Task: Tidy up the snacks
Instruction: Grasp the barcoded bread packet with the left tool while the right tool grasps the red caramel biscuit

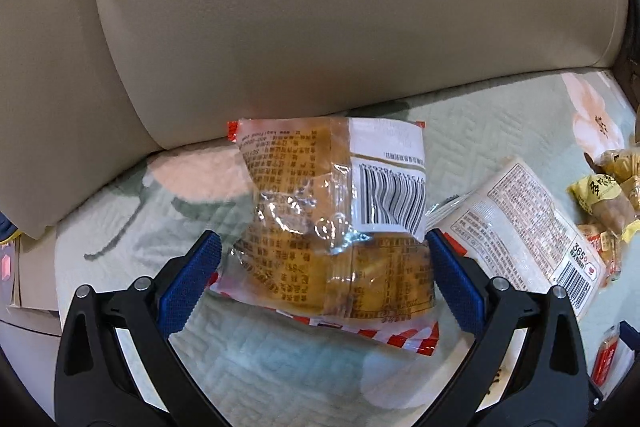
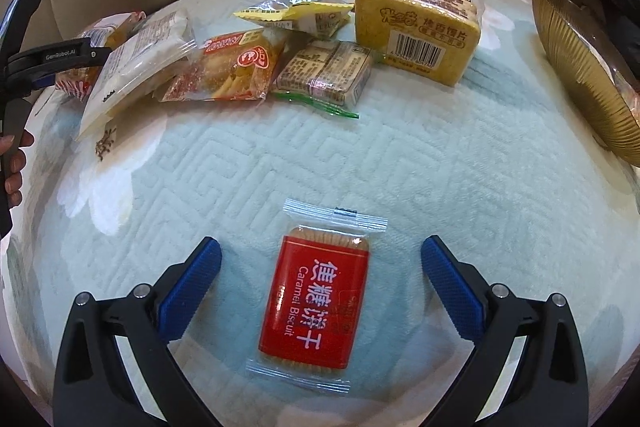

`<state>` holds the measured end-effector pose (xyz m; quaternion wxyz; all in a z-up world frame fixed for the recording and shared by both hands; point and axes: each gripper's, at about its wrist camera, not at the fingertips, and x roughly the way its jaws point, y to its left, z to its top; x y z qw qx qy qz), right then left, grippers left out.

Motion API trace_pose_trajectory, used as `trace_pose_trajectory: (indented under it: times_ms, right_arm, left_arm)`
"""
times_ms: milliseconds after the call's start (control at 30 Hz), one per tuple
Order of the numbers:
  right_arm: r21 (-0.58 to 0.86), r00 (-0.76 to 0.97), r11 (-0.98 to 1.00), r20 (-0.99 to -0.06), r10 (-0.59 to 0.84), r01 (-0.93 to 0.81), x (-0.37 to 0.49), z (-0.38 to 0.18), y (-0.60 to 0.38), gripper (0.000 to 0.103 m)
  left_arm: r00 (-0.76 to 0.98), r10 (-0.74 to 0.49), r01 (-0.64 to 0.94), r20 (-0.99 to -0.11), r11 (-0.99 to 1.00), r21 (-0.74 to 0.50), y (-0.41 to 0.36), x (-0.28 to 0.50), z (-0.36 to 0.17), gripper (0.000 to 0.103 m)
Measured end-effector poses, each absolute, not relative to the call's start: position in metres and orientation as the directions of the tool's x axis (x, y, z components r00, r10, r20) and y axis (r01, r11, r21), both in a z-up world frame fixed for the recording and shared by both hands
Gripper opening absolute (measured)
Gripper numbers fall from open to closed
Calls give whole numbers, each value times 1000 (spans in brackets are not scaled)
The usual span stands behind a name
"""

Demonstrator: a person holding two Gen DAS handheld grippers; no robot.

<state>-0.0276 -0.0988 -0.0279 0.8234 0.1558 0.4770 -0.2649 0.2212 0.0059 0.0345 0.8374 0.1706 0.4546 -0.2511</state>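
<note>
the clear plastic bread packet with red-striped ends (image 1: 332,223) lay between the blue pads of my left gripper (image 1: 323,247), its long axis running away from me toward the beige leather sofa back (image 1: 320,7), barcode side up and the far end tilted upward. my left jaws stood wide, one pad on each side of the packet; the right pad looked to be against the wrapper, but i could not tell whether either one truly pressed it, and nothing was clamped. just right of that gripper lay a white flat snack bag with printed text and a barcode (image 1: 520,223), slanted, its near end pointing right.

my right gripper (image 2: 321,253) hung low over the pale green quilted cover (image 2: 440,155), jaws spread wide and holding nothing. between its fingers, touching neither, lay the red-labelled caramel biscuit in a clear wrapper (image 2: 316,299), flat and label up, its long axis almost along my fingers and leaning slightly right at the far end.

ahead of that gripper sat a loose row of packets: a yellow bag of toasted slices (image 2: 416,27) far right, a small brown twin-pack (image 2: 324,71) beside it, an orange crinkly snack bag (image 2: 228,67) to its left. a gold ribbed dish (image 2: 580,75) stood at the far right.

at the left edge of the right view my fingers (image 2: 14,163) gripped the left tool's handle.
</note>
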Motion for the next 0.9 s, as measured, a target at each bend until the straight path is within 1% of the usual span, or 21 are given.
trace_pose_trajectory:
  times_ms: [167, 500, 600, 700, 733, 767, 833, 900]
  right_arm:
    - [4, 405, 811, -868, -288, 586, -28, -27, -100, 98]
    - [-4, 413, 807, -857, -306, 590, -29, -28, -97, 98]
    - [-10, 415, 806, -853, -315, 592, -29, -27, -96, 98]
    - [-19, 420, 802, -844, -332, 596, -29, -28, -94, 98]
    - [-20, 423, 802, -842, -336, 597, -29, -28, -94, 98]
    - [-21, 426, 801, -838, -341, 599, -30, -28, -94, 98]
    - [-21, 432, 799, -833, -346, 600, -30, -28, -93, 98]
    - [-26, 442, 800, -823, -358, 599, -31, -29, -91, 98]
  left_arm:
    - [457, -262, 570, -850, 820, 54, 8, 225, 31, 100]
    - [414, -279, 530, -867, 848, -20, 25, 252, 12, 100]
    - [434, -278, 539, -857, 843, -1, 25, 251, 10, 100]
    - [465, -247, 552, -850, 831, 61, 15, 243, 2, 100]
    - [497, -237, 560, -835, 822, 101, 12, 239, 0, 100]
    - [515, -241, 560, -823, 821, 110, 12, 235, 0, 100]
    - [535, -264, 556, -803, 826, 99, 15, 233, -3, 100]
    - [525, -282, 557, -803, 827, 74, 20, 235, -6, 100]
